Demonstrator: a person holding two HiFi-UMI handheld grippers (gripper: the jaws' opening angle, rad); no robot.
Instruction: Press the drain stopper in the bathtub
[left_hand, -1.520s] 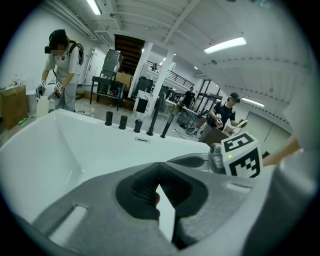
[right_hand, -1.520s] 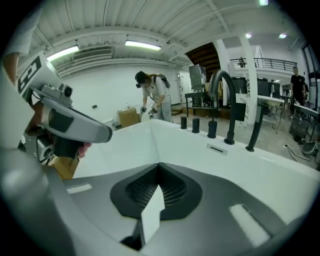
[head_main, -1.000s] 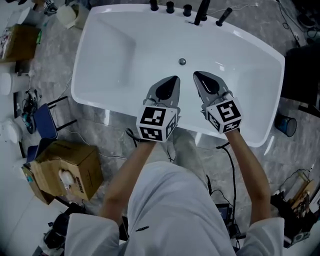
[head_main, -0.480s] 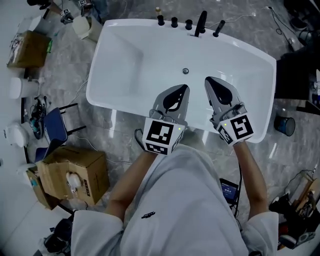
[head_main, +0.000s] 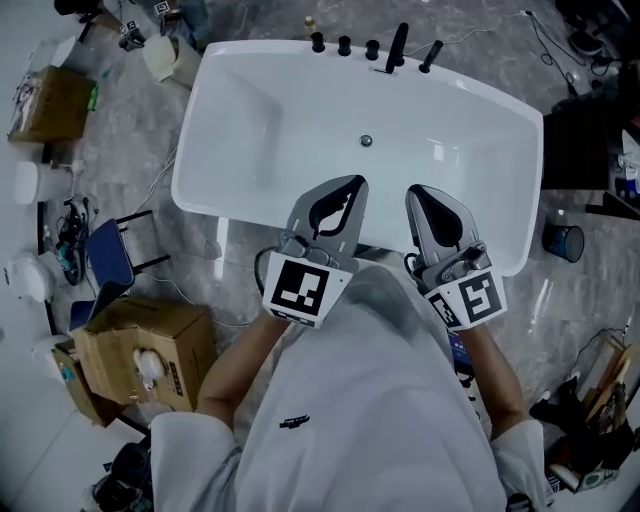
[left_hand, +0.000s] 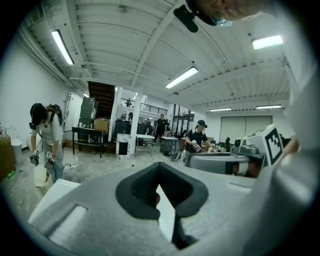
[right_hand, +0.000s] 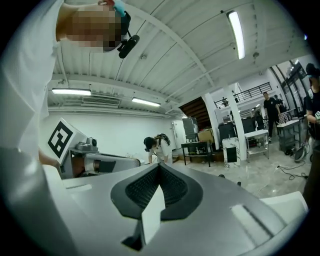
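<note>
While the left gripper and the right gripper hung side by side at centre frame, above the near rim of the white bathtub, the drain stopper sat untouched on the tub floor, a small dark disc just above centre and well apart from both tools. Each gripper's own camera showed its jaws brought together at the tips with nothing between them, only a sliver of white tub showing through the hollow behind. Those cameras looked out across the workshop and up at its ceiling, which suggested the tools were held roughly level at the person's chest and not yet tipped down toward the drain. Closed jaws appeared to suit the job, since a blunt joined tip would press a stopper better than parted ones. Either tool seemed placed to reach it, the stopper lying almost midway between their lines and a little beyond. Room for the move looked generous: the basin was bare from the near wall to the drain, and the only edge to clear was the rim directly below the jaws. A row of dark taps stood along the far rim at upper centre, beyond the stopper and likely out of the way. Floor clutter at the left of the frame, a cardboard box and a blue chair, lay outside the tub.
</note>
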